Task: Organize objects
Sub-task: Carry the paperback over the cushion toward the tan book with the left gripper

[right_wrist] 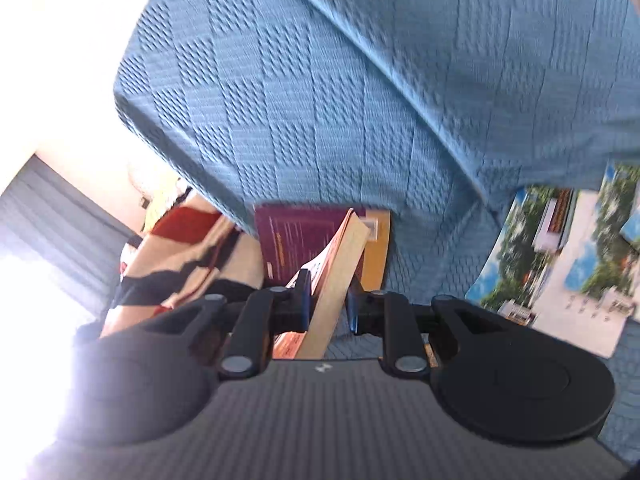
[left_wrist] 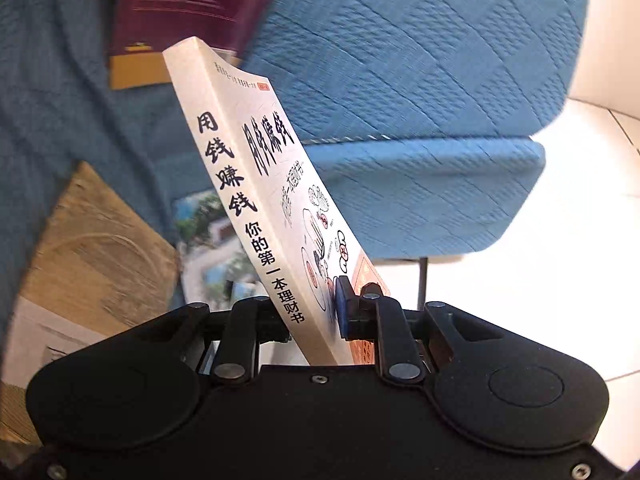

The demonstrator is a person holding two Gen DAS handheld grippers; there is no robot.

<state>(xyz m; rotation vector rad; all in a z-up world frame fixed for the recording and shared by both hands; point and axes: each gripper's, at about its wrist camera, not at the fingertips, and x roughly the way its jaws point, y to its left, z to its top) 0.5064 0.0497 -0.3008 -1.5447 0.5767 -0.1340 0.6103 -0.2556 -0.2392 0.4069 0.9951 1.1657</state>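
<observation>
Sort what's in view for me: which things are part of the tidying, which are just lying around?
In the job:
- white book, clamped in the left gripper
- orange-covered book, clamped in the right gripper
- maroon book on the seat
- photo booklet

Lying about:
- blue sofa
- striped bag

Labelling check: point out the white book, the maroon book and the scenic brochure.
white book (left_wrist: 244, 216), left wrist view, on its spine.
maroon book (right_wrist: 296, 240), right wrist view, on its cover.
scenic brochure (right_wrist: 560, 264), right wrist view, on its printed page.
</observation>
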